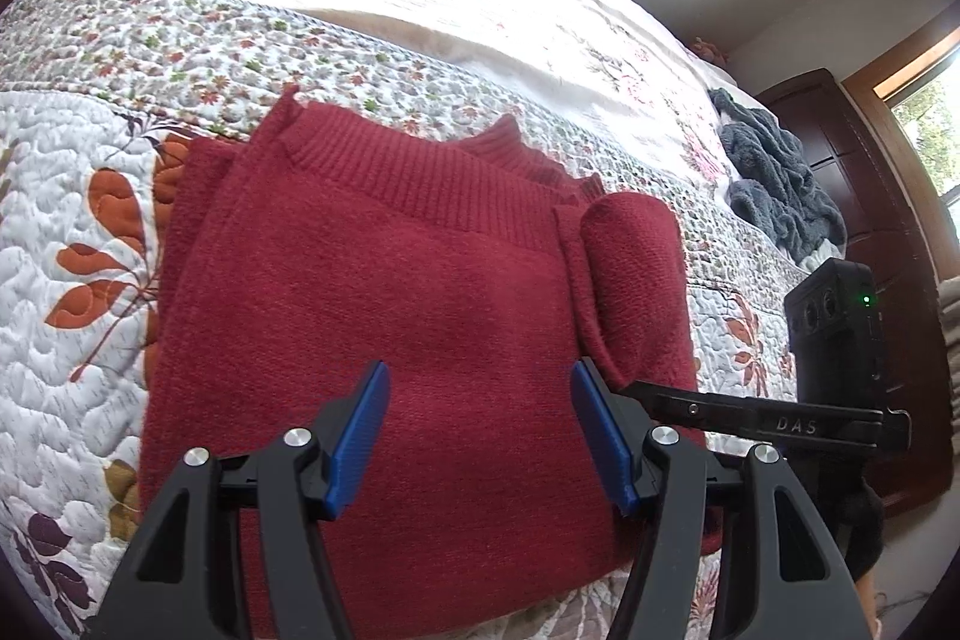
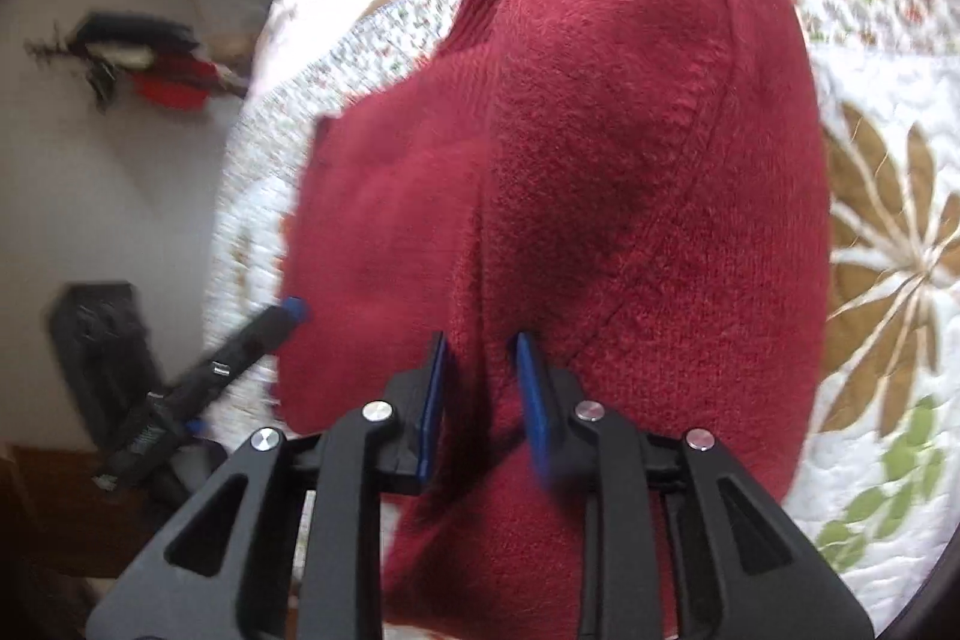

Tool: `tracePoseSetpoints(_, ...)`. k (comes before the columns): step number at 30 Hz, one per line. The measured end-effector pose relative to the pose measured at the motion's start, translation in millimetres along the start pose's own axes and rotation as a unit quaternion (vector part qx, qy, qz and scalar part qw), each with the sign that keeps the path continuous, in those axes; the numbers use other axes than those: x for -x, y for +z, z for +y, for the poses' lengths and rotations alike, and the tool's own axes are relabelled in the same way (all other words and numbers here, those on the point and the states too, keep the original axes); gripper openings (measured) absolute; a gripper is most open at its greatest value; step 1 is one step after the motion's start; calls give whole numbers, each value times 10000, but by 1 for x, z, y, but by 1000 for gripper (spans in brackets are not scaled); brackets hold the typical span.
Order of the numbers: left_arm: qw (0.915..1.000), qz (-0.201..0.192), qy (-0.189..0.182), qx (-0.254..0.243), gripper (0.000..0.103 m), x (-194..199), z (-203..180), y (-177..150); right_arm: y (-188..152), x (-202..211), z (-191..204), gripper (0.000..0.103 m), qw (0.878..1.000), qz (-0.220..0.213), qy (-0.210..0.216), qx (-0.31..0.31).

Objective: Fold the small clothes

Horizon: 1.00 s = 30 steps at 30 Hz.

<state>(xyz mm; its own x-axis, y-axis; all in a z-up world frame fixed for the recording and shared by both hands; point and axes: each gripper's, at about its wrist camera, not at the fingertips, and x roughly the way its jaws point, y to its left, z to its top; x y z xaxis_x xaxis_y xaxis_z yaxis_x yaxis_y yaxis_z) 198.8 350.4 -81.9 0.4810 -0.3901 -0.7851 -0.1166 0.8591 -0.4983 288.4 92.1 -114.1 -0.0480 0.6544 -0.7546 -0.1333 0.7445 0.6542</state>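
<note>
- Sweater (image 1: 384, 292): lies folded on the quilt (image 1: 72, 196) of the bed, ribbed hem toward the far side.
- Sleeve roll (image 1: 630, 280): rests on the sweater's right edge.
- Left gripper (image 1: 480, 436): above the sweater's near part, fingers (image 1: 360, 436) spread apart, nothing between them.
- Right gripper (image 2: 480, 400): at the sweater's right side, fingers (image 2: 435, 400) on either side of a raised fold.
- Towel (image 1: 774, 172): on the bed, far right, well apart from the sweater.
</note>
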Motion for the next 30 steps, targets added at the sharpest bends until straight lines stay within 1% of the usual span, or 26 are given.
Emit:
tracePoseSetpoints(2,10000,26,-63,-9,63,-3,-5,1,-3,14,-4,24,9989,-114,432,-132)
tracePoseSetpoints(3,9999,46,-135,-9,63,-5,-8,2,-4,21,-3,24,9986,-180,488,-122)
tracePoseSetpoints(6,9992,146,-357,31,63,-14,-18,4,-9,48,-5,24,9979,-435,463,-90)
tracePoseSetpoints(8,9982,255,-535,67,63,-23,-25,6,-14,69,-13,24,9972,-665,330,-76)
tracePoseSetpoints(10,9968,374,-689,123,63,-34,-30,6,-18,80,-21,24,9969,-779,-25,-54)
tracePoseSetpoints(11,9953,476,-814,202,63,-43,-31,7,-22,83,-27,24,9964,-802,-273,-11)
tracePoseSetpoints(12,9940,553,-892,297,63,-51,-31,7,-26,82,-33,25,9960,-783,-436,-1)
tracePoseSetpoints(13,9925,635,-968,396,63,-58,-32,7,-29,80,-37,30,9957,-750,-539,-14)
tracePoseSetpoints(14,9907,709,-1054,488,63,-65,-33,7,-34,76,-43,33,9952,-711,-678,-25)
tracePoseSetpoints(16,9878,772,-1185,659,63,-80,-35,8,-42,68,-52,34,9946,-661,-801,-8)
tracePoseSetpoints(19,9852,803,-1303,772,63,-92,-39,7,-51,61,-67,36,9959,-631,-634,-127)
tracePoseSetpoints(22,9850,804,-1364,687,63,-99,-49,8,-54,57,-72,39,9959,-694,-551,-184)
tracePoseSetpoints(25,9809,880,-1626,607,63,-105,-62,9,-54,56,-76,40,9960,-713,-484,-221)
tracePoseSetpoints(27,9806,983,-1594,570,68,-112,-70,11,-55,56,-76,40,9960,-741,-469,-190)
tracePoseSetpoints(30,9810,1181,-1436,554,68,-128,-77,11,-58,59,-80,40,9960,-773,-405,-180)
